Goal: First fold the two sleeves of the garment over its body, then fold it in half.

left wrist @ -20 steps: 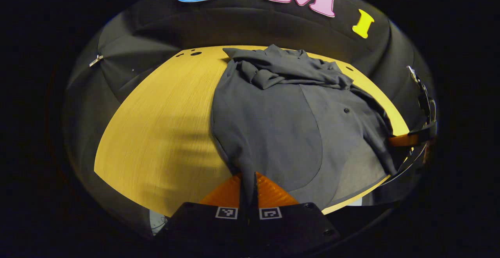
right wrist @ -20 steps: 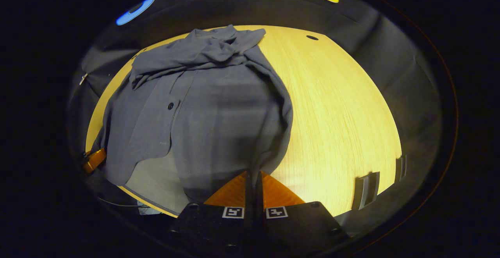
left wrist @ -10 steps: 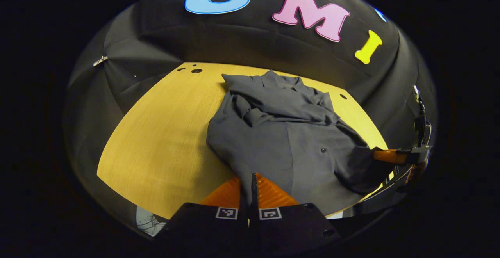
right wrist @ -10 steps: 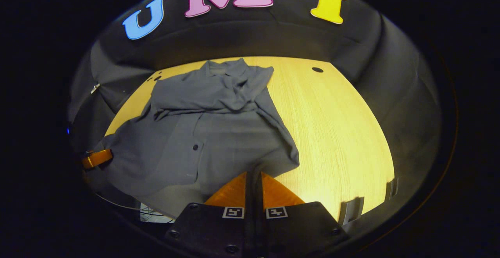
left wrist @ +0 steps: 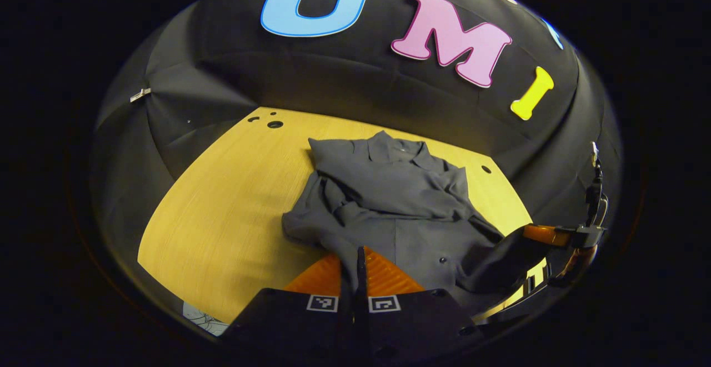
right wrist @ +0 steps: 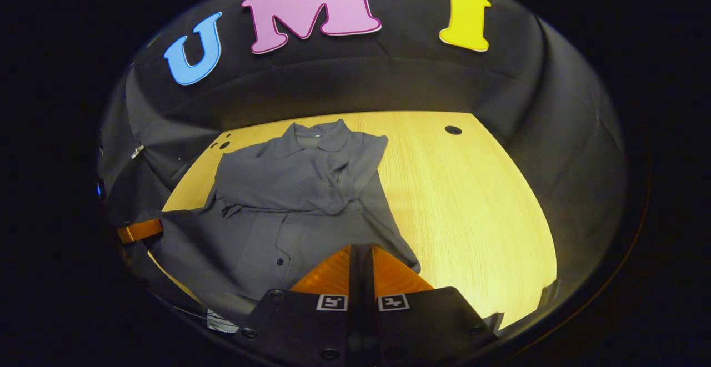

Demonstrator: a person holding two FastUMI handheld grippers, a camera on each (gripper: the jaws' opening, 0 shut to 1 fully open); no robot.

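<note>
In the left gripper view, the wooden table (left wrist: 222,206) fills the middle of the frame, and the grey garment (left wrist: 389,211) lies on it right of the centre. It is a dark grey shirt with a collar and small dark buttons. Both sleeves are folded across the chest and make a wrinkled band in the upper part of the cloth. The collar points to the top of the frame and the hem comes toward the bottom, so the long axis runs from top to bottom. The left gripper (left wrist: 355,261) at the bottom centre has its orange fingers pressed together on the hem, which is lifted from the table. At the right edge, the right gripper (left wrist: 547,235) pinches the other hem corner.

In the right gripper view, the garment (right wrist: 300,200) lies left of the centre, collar again toward the top. The left gripper (right wrist: 139,230) shows at the left edge, at the cloth border. The right gripper (right wrist: 361,261) at the bottom centre is closed on the hem.
</note>
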